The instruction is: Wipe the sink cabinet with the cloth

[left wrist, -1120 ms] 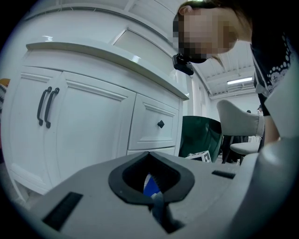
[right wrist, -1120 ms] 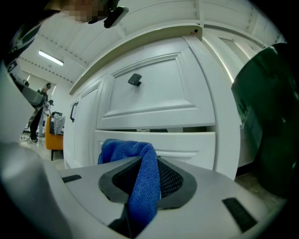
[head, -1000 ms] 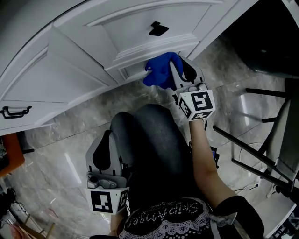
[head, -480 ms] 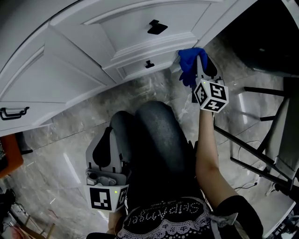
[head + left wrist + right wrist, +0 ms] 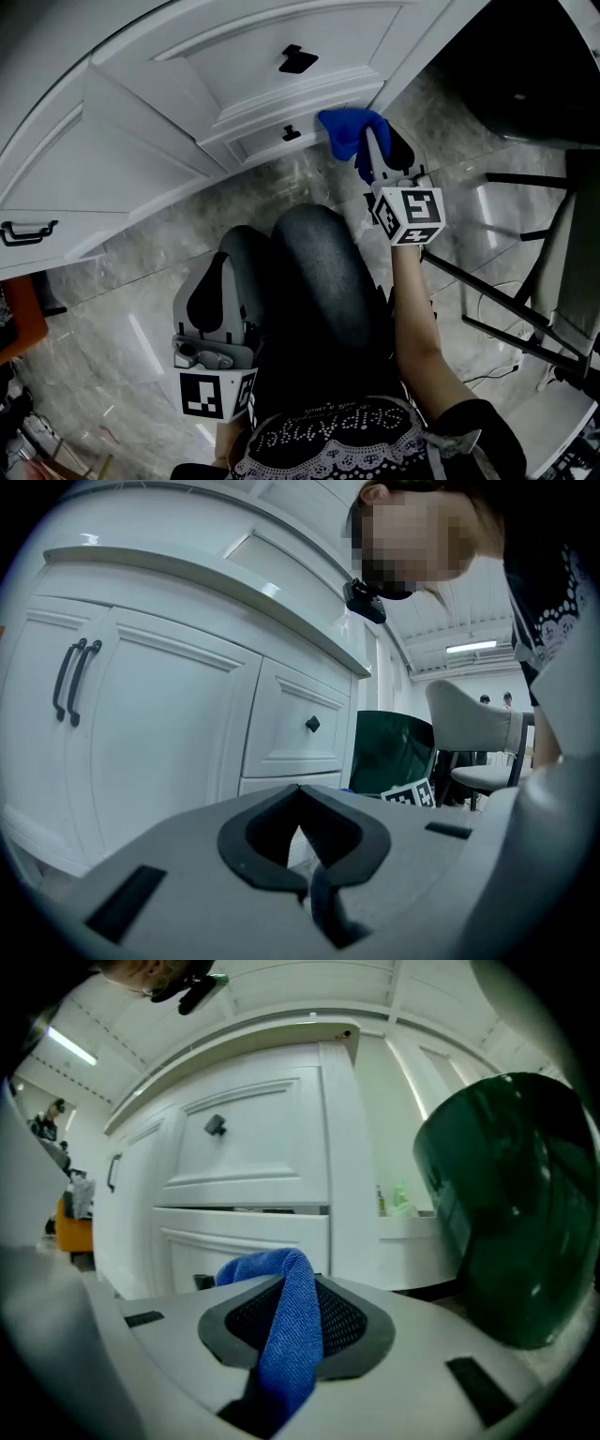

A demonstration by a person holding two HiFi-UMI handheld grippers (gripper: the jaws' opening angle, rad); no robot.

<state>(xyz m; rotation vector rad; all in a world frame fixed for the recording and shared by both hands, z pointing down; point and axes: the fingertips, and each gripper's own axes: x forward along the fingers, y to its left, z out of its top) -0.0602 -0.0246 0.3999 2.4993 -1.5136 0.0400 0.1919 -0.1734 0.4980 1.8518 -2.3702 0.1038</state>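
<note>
At the cabinet (image 5: 234,66), the right gripper (image 5: 372,142) pinched the cloth (image 5: 347,129); flat, firm strokes would serve. Jaws of the left gripper (image 5: 305,878) sat closed, empty.

Floor (image 5: 122,272): pale grey veined marble tile, glossy, with patches of glare.

Standing or lying on it, as we log them in the head view:
- Nine through twelve o'clock: white sink cabinet (image 5: 141,150), with panelled doors and drawers and dark handles. Its base meets the tile.
- Three to four o'clock: chair frame (image 5: 561,244) of dark metal bars. Thin cables (image 5: 497,373) lie loose on the tile beside it.
- Nine o'clock: orange item (image 5: 14,314), cut off by the edge.
- Seven o'clock: small clutter, too blurred for us to name.

In the right gripper view, at three o'clock: dark green rounded object (image 5: 506,1232), near the cabinet's end.
</note>
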